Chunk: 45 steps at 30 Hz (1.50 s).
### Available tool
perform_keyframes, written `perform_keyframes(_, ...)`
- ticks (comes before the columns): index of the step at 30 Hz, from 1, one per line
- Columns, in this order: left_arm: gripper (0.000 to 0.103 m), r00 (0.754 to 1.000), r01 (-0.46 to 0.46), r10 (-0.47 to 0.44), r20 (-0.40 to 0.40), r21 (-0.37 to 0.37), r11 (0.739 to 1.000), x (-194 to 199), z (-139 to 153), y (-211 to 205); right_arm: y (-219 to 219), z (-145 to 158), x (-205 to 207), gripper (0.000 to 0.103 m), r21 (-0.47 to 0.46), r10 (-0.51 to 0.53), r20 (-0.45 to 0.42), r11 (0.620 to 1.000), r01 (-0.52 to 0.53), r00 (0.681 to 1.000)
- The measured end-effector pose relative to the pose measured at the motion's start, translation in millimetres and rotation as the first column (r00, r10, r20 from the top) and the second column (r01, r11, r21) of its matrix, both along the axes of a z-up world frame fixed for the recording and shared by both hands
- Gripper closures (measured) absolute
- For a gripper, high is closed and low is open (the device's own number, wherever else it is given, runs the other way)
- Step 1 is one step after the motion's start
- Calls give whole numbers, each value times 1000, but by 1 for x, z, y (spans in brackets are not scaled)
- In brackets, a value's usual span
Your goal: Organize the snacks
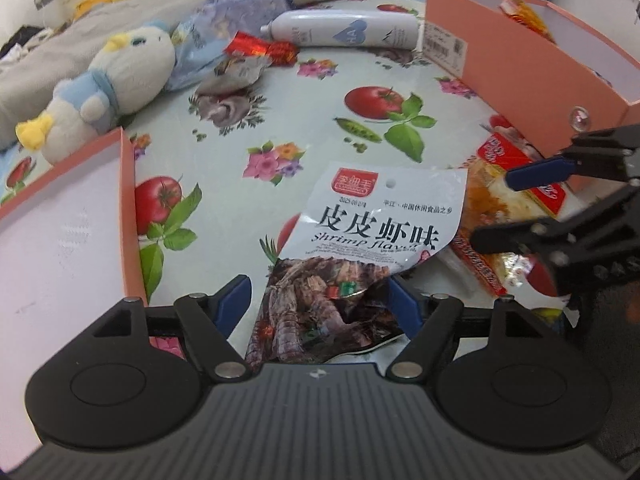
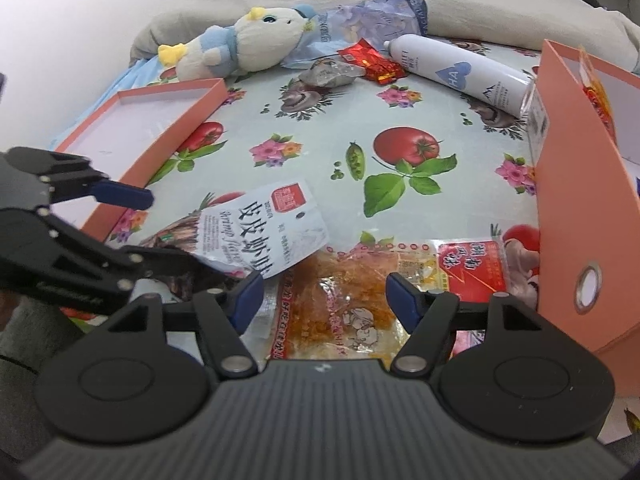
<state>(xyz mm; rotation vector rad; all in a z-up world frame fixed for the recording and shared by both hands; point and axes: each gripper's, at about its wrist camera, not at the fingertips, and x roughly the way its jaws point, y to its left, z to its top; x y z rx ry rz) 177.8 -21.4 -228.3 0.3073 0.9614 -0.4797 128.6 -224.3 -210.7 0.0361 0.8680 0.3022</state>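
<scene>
A white shrimp-flavour packet [image 1: 380, 216] [image 2: 264, 228] lies on the flowered cloth. My left gripper [image 1: 318, 296] [image 2: 168, 236] is open around its crumpled near end, and the left pad stands clear of it. Beside it to the right lies a clear packet of orange snack [image 2: 352, 280] [image 1: 500, 208]. My right gripper [image 2: 324, 286] [image 1: 508, 204] is open over that packet, one finger on either side. A red packet [image 1: 260, 46] [image 2: 372, 60] and a silvery packet [image 1: 236, 76] [image 2: 328, 74] lie farther back.
A tall orange box [image 1: 520, 56] [image 2: 580, 200] stands at the right with a snack inside. A shallow orange lid [image 1: 128, 200] [image 2: 180, 128] lies at the left. Behind are a plush duck [image 1: 116, 80], a white bottle [image 1: 344, 30], a blue bag [image 1: 236, 16] and bedding.
</scene>
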Motion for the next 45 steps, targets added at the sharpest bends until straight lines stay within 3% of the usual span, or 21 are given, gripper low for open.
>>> perform_keyframes(1,25,1000,-8,8,-7,-7,1000,2,-2,1,0,0,0,18,4,3,8,1000,-3,1000)
perform_keyframes(14,27,992,-110,103,-77,-105,988,14,-21,11,1,-16,8,18,-44,27,-5,999,-27,1000)
perform_keyframes(22,41,989,-143,138,-52,-97,985,7,-21,10,14,-27,9,17,-83,54,-16,995,-56,998)
perform_keyframes(26,50,982,-185,181,-54,-102,977,6,-21,13,17,-26,11,29,-103,35,-20,994,-37,999)
perform_keyframes(34,54,966,-257,250,-71,-129,958,-2,-17,19,16,-17,11,58,-61,36,-55,997,-39,998)
perform_keyframes(38,54,950,-311,300,-88,-154,938,-7,-10,23,5,-12,12,62,23,7,-79,1000,-5,997)
perform_keyframes(45,54,925,-380,375,-62,-179,907,-12,15,23,-5,10,8,66,44,-21,-51,999,23,998)
